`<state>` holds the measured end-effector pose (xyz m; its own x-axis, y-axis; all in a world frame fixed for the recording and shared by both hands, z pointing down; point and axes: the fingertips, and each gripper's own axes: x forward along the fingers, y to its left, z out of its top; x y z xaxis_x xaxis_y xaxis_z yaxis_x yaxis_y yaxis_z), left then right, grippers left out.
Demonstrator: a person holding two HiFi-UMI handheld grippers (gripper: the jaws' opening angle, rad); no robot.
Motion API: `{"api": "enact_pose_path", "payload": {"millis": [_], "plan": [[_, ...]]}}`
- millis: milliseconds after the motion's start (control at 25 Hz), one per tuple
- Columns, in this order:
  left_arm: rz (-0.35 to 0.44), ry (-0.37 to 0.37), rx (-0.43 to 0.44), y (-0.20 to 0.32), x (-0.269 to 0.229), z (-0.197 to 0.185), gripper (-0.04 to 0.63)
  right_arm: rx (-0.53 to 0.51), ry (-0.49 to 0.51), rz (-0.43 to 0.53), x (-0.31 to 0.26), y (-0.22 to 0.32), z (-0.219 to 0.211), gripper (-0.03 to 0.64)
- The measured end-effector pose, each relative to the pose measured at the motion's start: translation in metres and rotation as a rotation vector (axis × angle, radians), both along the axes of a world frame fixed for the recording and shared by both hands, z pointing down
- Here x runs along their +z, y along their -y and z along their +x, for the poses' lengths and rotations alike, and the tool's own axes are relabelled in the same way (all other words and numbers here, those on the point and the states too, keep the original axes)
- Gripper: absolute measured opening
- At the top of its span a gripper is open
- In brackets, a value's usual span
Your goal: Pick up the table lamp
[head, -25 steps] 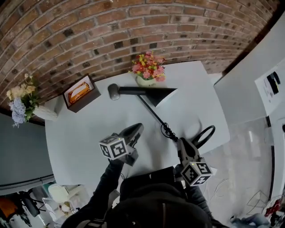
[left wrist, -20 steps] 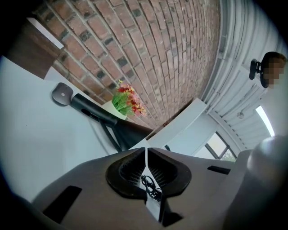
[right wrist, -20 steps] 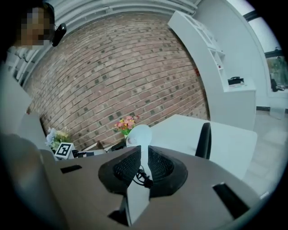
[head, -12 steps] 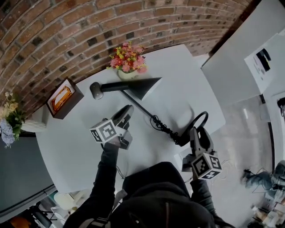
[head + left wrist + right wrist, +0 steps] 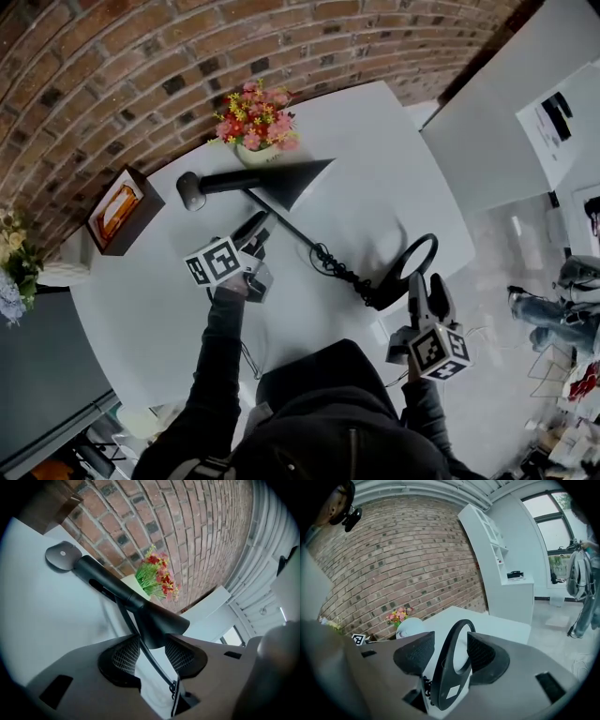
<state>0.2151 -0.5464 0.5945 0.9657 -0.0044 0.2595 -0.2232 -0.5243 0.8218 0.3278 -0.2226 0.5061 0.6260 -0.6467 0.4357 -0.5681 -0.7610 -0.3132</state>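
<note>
The table lamp (image 5: 298, 178) lies on its side on the white table (image 5: 375, 159), just in front of a pot of red and yellow flowers (image 5: 253, 127) that stands against the brick wall (image 5: 141, 56). Its black cone shade (image 5: 157, 625) points toward the right of the head view. A thick black tube runs from the shade to a round knob (image 5: 187, 190) at the far left. A thin rod (image 5: 291, 230) slants from the tube down to the ring base (image 5: 412, 267), which sits near the table's near right edge, with a coil of cable (image 5: 337, 267) beside the rod.

The left gripper (image 5: 253, 225) is over the middle of the table, pointing at the shade. Its jaws have just been opening and stand wide apart. The rod (image 5: 150, 660) passes between the meshed pads with a gap on each side (nothing is clamped), and the shade sits just beyond the tips.

The right gripper (image 5: 424, 286) is at the near right edge of the table. Its jaws have also just been opening and are wide apart. The ring base (image 5: 450, 667) stands on edge between them. It is close to the left pad, clear of the right one, and not squeezed.

A brown open-topped box (image 5: 117, 211) sits at the table's far left.
</note>
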Motion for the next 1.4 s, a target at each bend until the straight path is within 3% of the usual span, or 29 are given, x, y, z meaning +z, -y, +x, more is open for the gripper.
{"api": "enact_pose_path", "payload": {"millis": [440, 680, 800, 920, 1080, 1160, 1400], "plan": [[-0.143, 0.002, -0.006, 0.002, 0.018, 0.005, 0.16, 0.007, 0.064, -0.038, 0.023, 0.014, 0.016, 0.176], [-0.29, -0.073, -0.064, 0.014, 0.019, 0.021, 0.158, 0.0, 0.082, -0.036, 0.032, 0.023, 0.023, 0.176], [-0.335, -0.044, -0.092, 0.018, 0.028, 0.019, 0.12, -0.009, 0.084, -0.039, 0.033, 0.027, 0.027, 0.176], [-0.361, -0.029, -0.104, 0.02, 0.033, 0.018, 0.054, -0.009, 0.089, -0.055, 0.035, 0.028, 0.03, 0.176], [-0.389, -0.064, -0.104, 0.02, 0.031, 0.021, 0.054, -0.027, 0.093, -0.067, 0.038, 0.033, 0.03, 0.171], [-0.393, -0.06, -0.115, 0.02, 0.033, 0.02, 0.051, -0.037, 0.102, -0.059, 0.038, 0.036, 0.028, 0.106], [-0.406, -0.091, -0.125, 0.02, 0.032, 0.023, 0.048, -0.025, 0.117, -0.039, 0.038, 0.036, 0.028, 0.094]]}}
